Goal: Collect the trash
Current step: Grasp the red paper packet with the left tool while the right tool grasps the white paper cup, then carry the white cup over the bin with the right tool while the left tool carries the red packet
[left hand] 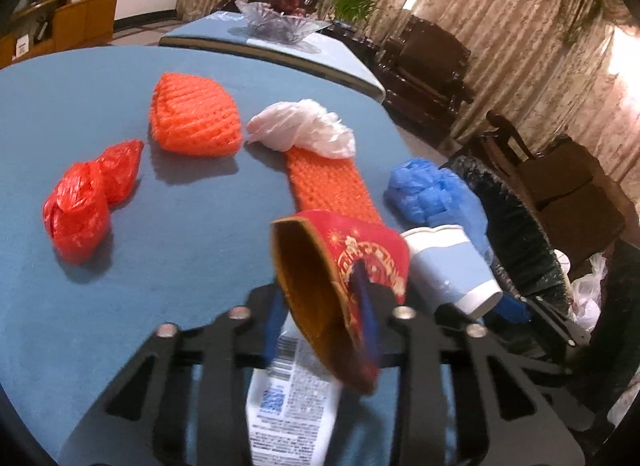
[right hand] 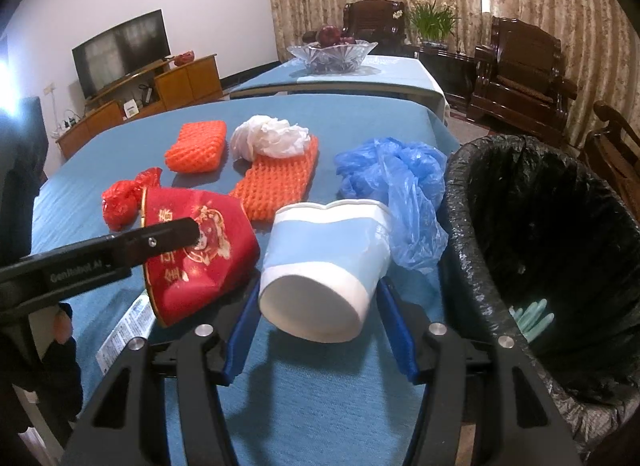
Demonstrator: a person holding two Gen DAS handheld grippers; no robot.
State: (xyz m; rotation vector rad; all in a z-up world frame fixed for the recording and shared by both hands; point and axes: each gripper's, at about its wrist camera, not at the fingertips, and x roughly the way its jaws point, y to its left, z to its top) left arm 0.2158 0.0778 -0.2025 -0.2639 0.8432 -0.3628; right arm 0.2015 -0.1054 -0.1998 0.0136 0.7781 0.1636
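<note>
- Left gripper [left hand: 326,306]: jaws closed on the wall of the red paper cup [left hand: 344,266], held tilted above the worktop [left hand: 120,306].
- Right gripper [right hand: 316,306]: jaws clamped on the blue-and-white paper cup [right hand: 324,262], base toward the camera, lifted off the worktop.
- On the worktop: red plastic bag [left hand: 84,201], two orange foam nets [left hand: 196,119], white plastic bag [left hand: 304,129] resting on the longer net, blue plastic bag [right hand: 396,177], printed wrapper [left hand: 288,398] under the red cup.
- Black-lined trash bin [right hand: 540,258]: beside the worktop, right of the grippers.
</note>
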